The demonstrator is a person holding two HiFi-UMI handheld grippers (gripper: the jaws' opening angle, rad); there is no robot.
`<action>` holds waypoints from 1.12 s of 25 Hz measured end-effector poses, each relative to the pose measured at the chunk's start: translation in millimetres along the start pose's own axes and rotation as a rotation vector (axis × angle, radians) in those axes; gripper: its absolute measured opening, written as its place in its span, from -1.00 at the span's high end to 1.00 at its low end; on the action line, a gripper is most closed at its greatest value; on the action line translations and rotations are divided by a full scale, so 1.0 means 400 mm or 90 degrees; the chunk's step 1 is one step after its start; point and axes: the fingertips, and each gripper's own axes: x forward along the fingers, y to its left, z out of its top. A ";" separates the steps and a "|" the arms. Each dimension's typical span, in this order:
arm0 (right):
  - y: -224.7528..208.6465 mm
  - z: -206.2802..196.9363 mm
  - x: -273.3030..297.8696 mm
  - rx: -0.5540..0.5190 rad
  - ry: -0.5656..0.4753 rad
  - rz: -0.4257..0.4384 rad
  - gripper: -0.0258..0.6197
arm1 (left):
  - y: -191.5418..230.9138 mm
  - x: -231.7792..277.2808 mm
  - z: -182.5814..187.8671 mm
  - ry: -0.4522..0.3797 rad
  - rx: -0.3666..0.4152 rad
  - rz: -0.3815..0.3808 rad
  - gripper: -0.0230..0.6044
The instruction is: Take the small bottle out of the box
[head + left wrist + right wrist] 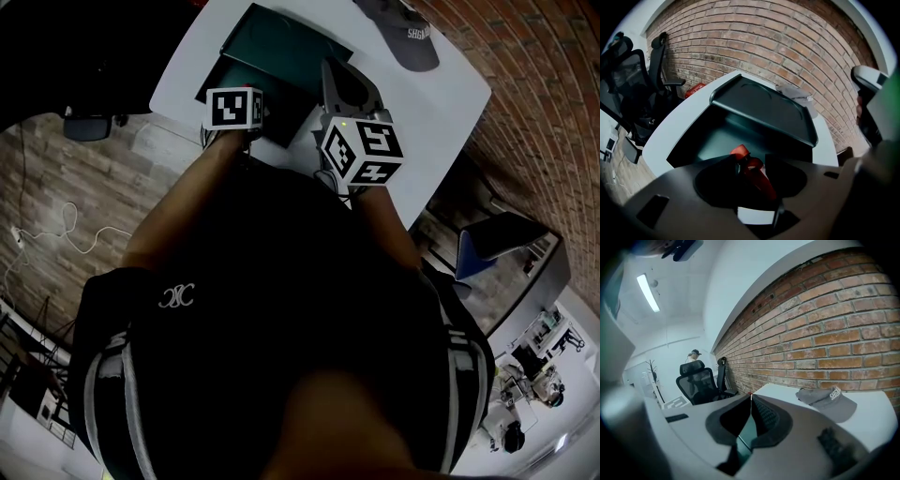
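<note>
A dark green box [246, 77] lies on the white table [441, 103], its lid [764, 105] raised at a slant. My left gripper [752, 161] reaches over the box's near edge, and a small red bottle-like thing [757, 177] lies tilted between its jaws. The jaws stand wide, and I see no pad pressing on it. My right gripper [750, 397] has its tips together on a thin teal edge, which looks like the lid's side. In the head view the left marker cube [234, 108] and right marker cube [363, 148] sit at the box's near side.
A grey cap [405, 33] lies on the table's far right corner, close to the brick wall [787, 42]. Black office chairs [642, 93] stand off the table's left. A red object [695, 89] sits by the wall beyond the table.
</note>
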 end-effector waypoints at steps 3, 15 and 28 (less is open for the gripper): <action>-0.010 0.002 0.000 0.004 -0.003 -0.004 0.83 | -0.008 0.010 0.001 0.022 0.016 0.009 0.27; -0.057 0.015 -0.010 0.027 -0.024 -0.024 0.83 | -0.026 0.048 0.025 0.067 0.179 0.066 0.25; -0.078 0.027 -0.027 0.030 -0.042 -0.028 0.83 | -0.022 0.076 0.002 0.123 0.157 0.034 0.22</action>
